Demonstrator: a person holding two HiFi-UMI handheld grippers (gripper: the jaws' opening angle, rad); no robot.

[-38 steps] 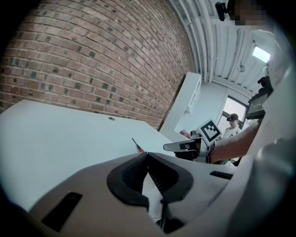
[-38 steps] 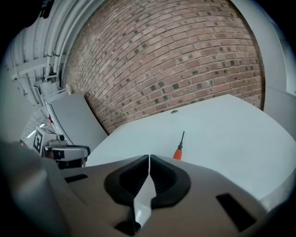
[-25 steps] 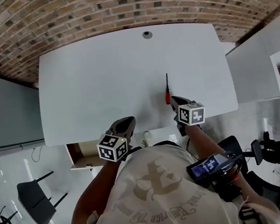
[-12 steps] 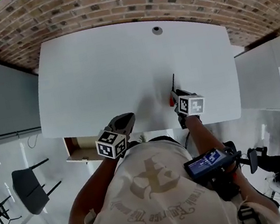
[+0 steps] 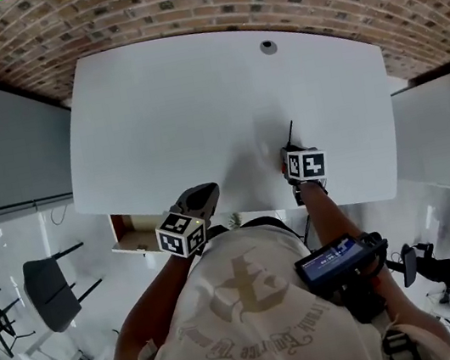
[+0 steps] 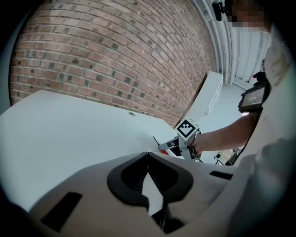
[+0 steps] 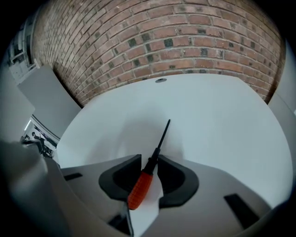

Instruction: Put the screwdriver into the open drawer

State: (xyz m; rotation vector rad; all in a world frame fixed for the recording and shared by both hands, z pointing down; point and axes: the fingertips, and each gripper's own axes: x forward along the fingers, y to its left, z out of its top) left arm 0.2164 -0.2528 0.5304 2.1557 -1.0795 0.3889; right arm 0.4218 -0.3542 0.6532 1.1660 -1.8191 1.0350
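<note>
— What stands before the brick wall (image 7: pixel 185 41)?
— A white table (image 5: pixel 196 111). The screwdriver (image 7: pixel 138 185) lies flat on it, between the right gripper's (image 7: pixel 150 158) jaws, which have just been opening and are released.
— And the left gripper (image 6: pixel 148 155)?
— Its jaws are clenched and empty, near the open drawer (image 5: pixel 135 234).

Screwdriver (image 7: pixel 141 183) orange-handled with a black shaft, table (image 7: pixel 222 120) white — wall (image 7: pixel 162 37) of red-brown brick, pale mortar lines
</note>
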